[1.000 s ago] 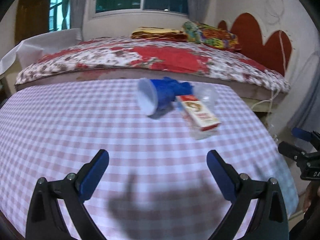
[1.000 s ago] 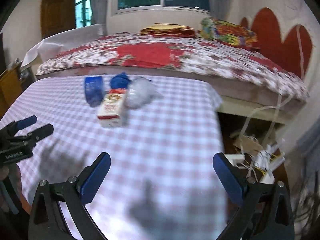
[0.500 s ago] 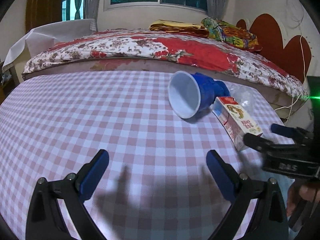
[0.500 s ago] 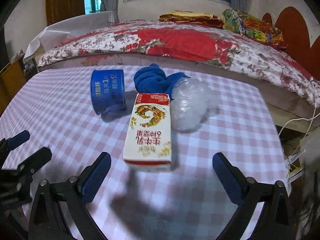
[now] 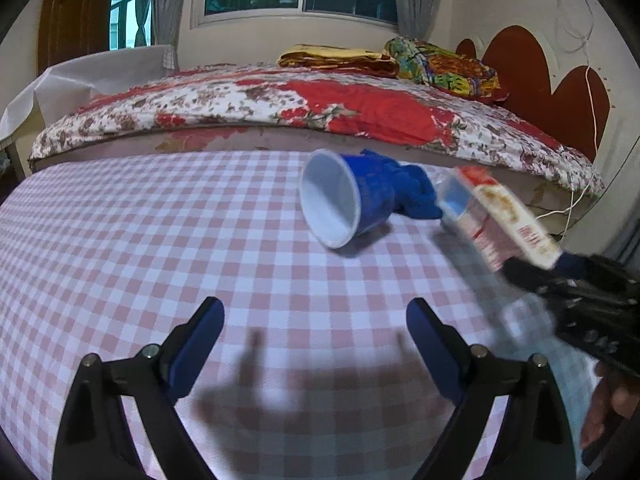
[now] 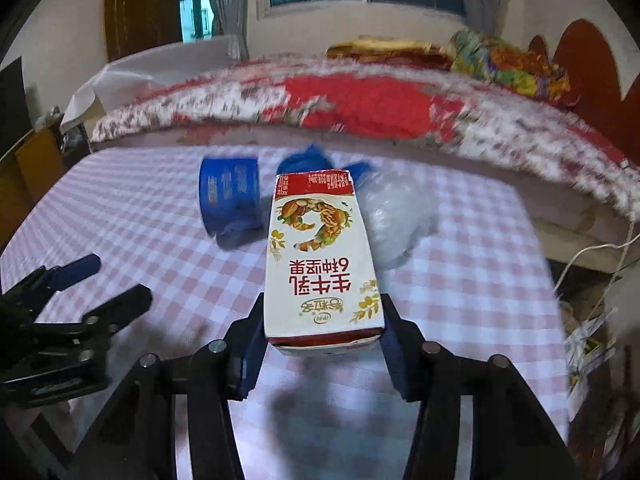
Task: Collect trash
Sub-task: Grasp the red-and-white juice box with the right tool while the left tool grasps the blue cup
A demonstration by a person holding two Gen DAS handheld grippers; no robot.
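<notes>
A red and white milk carton (image 6: 322, 256) is held between the blue pads of my right gripper (image 6: 322, 344), lifted off the checked tablecloth (image 6: 460, 280); in the left wrist view the carton (image 5: 504, 216) is tilted up at the right. A blue paper cup (image 5: 340, 200) lies on its side, mouth toward my left gripper (image 5: 316, 320), which is open and empty well short of it. The cup (image 6: 230, 196) sits left of the carton. A blue cloth (image 5: 412, 190) and a crumpled clear plastic bag (image 6: 396, 216) lie behind.
A bed with a red floral cover (image 5: 320, 108) runs along the table's far edge. The table's right edge (image 6: 552, 288) drops to cables and clutter on the floor (image 6: 588, 332). A brown cabinet (image 6: 28, 168) stands at the left.
My right gripper has moved in, shut on the milk carton and raised it off the cloth. My left gripper has moved slightly nearer the cup and stays open.
</notes>
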